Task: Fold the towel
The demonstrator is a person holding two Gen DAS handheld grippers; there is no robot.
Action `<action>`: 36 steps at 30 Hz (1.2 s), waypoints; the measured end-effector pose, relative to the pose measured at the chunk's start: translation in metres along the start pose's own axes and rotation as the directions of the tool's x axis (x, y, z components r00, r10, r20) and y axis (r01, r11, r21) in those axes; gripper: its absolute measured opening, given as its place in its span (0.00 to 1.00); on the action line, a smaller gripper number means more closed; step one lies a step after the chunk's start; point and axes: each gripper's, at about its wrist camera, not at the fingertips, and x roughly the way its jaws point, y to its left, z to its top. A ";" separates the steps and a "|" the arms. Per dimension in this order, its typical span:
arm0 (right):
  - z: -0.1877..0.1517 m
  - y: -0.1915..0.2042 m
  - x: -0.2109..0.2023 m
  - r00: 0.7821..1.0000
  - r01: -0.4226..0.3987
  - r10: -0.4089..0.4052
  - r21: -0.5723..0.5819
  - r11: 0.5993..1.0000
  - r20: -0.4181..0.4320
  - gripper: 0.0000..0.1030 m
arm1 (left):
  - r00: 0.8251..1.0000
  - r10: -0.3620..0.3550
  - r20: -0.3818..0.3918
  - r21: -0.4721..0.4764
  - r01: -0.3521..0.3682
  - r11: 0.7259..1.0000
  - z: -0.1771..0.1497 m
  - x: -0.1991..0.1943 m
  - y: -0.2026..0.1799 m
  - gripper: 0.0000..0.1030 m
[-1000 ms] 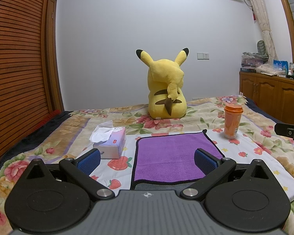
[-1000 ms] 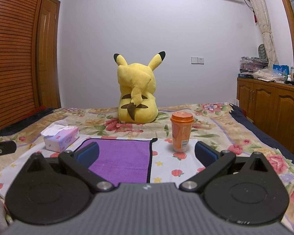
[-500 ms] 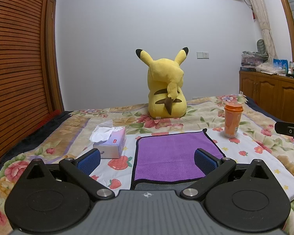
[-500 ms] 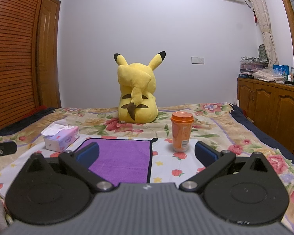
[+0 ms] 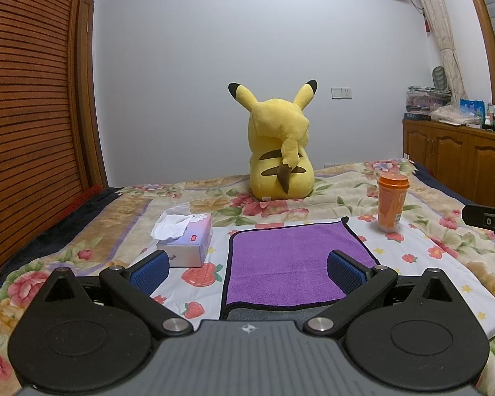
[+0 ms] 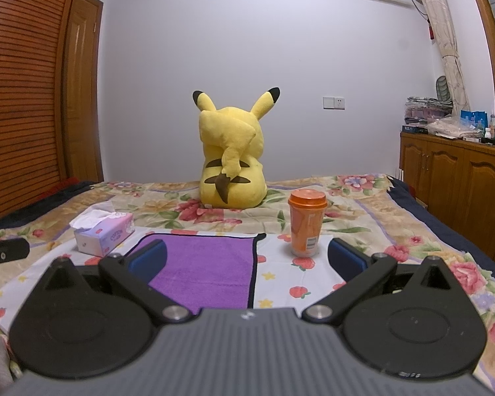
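Note:
A purple towel with a dark border lies flat on the floral bedspread, its grey underside showing at the near edge. It also shows in the right wrist view. My left gripper is open and empty, held just above the towel's near edge, its blue pads either side. My right gripper is open and empty, over the towel's right edge. Part of the right gripper shows at the far right of the left wrist view.
A tissue box stands left of the towel. An orange cup with lid stands at its far right corner. A yellow plush toy sits behind. A wooden cabinet lines the right wall, and a slatted wooden wall the left.
Both grippers have stayed nearly still and open; the views have shifted only slightly.

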 end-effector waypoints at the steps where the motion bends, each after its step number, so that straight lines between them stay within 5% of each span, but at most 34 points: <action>1: 0.000 0.000 0.000 1.000 0.000 0.000 0.000 1.000 0.000 1.00 | 1.000 0.000 0.000 0.000 0.000 1.000 0.000 0.000 0.000 1.00; 36: -0.001 0.013 0.019 0.995 -0.057 0.052 -0.057 0.997 -0.081 1.00 | 0.991 -0.010 -0.130 0.041 0.015 0.999 -0.009 0.027 -0.003 1.00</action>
